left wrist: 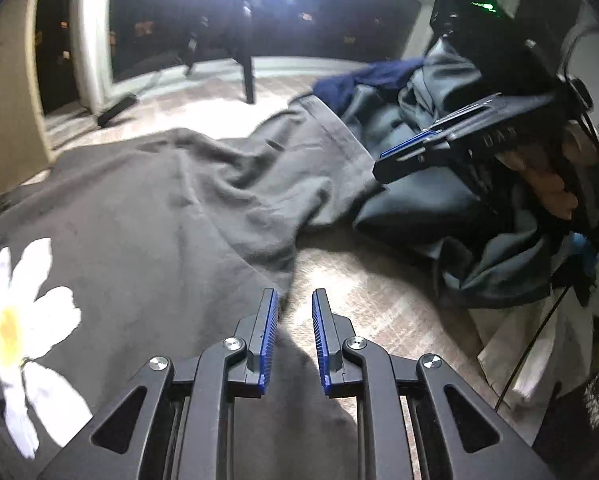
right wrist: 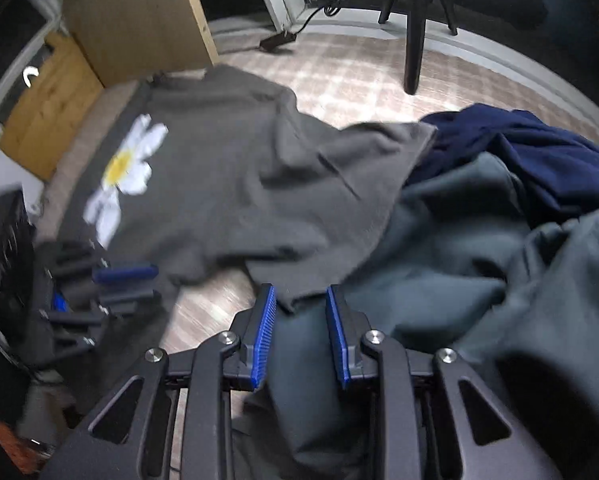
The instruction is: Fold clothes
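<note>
A grey T-shirt (left wrist: 159, 220) (right wrist: 239, 168) with a white daisy print (left wrist: 19, 320) (right wrist: 127, 160) lies spread on the floor. In the left wrist view my left gripper (left wrist: 295, 312) hovers open at the shirt's near edge, with floor and a shadowed fold showing between its blue pads. My right gripper (right wrist: 299, 304) is open too. A corner of the grey shirt and a teal-grey garment (right wrist: 439, 248) lie under the gap, and the pads do not press on them. From the left wrist view the right gripper (left wrist: 383, 164) hangs over the crumpled teal-grey garment (left wrist: 419, 208).
A navy garment (right wrist: 519, 152) (left wrist: 359, 76) lies bunched behind the teal-grey one. Dark chair legs (right wrist: 413, 40) (left wrist: 248, 76) stand on the checked floor beyond. A wooden panel (right wrist: 139, 12) rises at the far left, a power strip (right wrist: 277, 40) beside it. White cloth (left wrist: 519, 344) lies at the right.
</note>
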The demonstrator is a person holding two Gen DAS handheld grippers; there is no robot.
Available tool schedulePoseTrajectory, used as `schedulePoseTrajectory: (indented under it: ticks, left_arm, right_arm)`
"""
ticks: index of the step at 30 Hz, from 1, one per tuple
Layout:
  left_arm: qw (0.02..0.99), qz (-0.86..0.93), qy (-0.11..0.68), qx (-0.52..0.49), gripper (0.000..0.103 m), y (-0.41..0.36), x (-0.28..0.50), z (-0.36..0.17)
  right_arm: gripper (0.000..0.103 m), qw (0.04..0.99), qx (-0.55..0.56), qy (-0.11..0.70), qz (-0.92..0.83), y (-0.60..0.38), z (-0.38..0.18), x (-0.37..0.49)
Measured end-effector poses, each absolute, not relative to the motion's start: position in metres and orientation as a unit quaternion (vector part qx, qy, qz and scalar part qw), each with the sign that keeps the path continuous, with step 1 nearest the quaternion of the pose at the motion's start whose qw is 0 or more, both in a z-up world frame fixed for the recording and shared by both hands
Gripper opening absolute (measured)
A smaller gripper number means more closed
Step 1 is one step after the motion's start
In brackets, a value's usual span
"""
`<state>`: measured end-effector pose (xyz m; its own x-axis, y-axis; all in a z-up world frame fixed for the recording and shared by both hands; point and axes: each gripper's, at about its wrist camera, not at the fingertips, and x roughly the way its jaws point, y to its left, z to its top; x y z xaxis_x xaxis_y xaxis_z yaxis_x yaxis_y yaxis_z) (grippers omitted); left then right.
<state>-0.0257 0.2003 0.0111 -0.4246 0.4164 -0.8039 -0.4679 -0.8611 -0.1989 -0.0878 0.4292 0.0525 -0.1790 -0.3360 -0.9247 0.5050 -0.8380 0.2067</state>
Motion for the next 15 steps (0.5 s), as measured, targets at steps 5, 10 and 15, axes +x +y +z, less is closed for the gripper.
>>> schedulePoseTrajectory:
  ticks: [5,10,15]
  left_arm:
    - [0.269,0.832,0.057,-0.482,0.016,0.211,-0.038,-0.004]
    - [0.278,0.830,0.042,-0.482,0.000,0.201,-0.044,-0.010]
    - [0.282,0.835,0.033,-0.472,0.000,0.194,-0.047,0.000]
  right_arm:
    - [0.026,0.269,0.590,0.115,-0.752,0.417,0.032,-0.093]
    - [0.026,0.263,0.594,0.157,-0.744,0.410,0.023,-0.092]
    - [0.026,0.268,0.594,0.165,-0.740,0.417,0.033,-0.085]
